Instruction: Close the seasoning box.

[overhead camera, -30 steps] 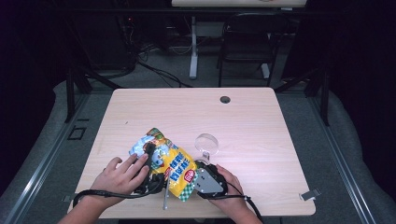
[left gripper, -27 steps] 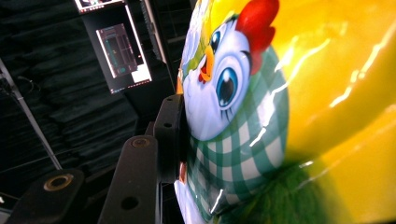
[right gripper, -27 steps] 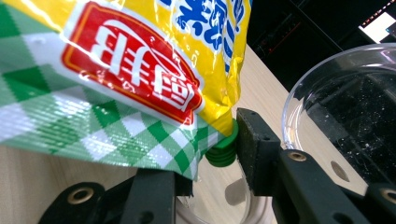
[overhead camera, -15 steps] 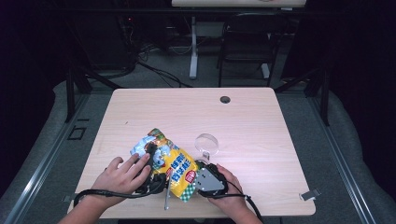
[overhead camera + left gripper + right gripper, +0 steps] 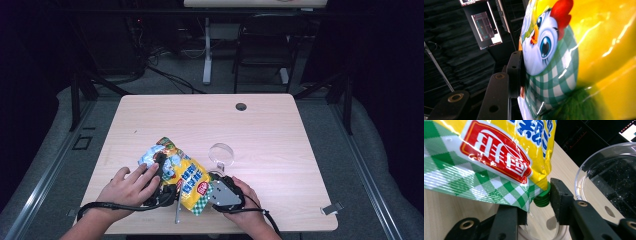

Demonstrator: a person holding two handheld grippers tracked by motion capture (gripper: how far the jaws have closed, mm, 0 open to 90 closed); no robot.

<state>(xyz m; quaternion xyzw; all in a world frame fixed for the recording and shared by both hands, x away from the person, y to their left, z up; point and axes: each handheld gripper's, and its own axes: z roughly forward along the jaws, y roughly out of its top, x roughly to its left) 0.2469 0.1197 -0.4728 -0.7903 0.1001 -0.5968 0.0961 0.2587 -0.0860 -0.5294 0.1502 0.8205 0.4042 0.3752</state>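
**Snack bag held between both hand-held grippers at the near edge**

Near the bench's front edge, a little left of its middle, you have the yellow snack bag (image 5: pixel 186 175) lifted at an angle, its green-checked bottom corner toward you and its crumpled top pointing away to the left. Your left hand-held gripper (image 5: pixel 161 186) sits at the bag's left side; in the left gripper view one black jaw lies flat against the foil by the cartoon chicken (image 5: pixel 544 47), while the other jaw is hidden behind the bag, so you appear to be gripping the bag across its width. Your right hand-held gripper (image 5: pixel 216 190) is at the bag's lower right corner. In the right gripper view its jaws stand half apart and have just been closing: the right jaw touches a small green ridged piece (image 5: pixel 542 197) at the bag's corner, and the left jaw is under the checked edge. Whether it is truly pinching the bag you cannot tell. A clear round dish (image 5: pixel 221 153) rests on the bench (image 5: pixel 280 135) just beyond the right hand-held gripper, toward the middle. A dark round hole (image 5: pixel 241 106) sits near the far edge.
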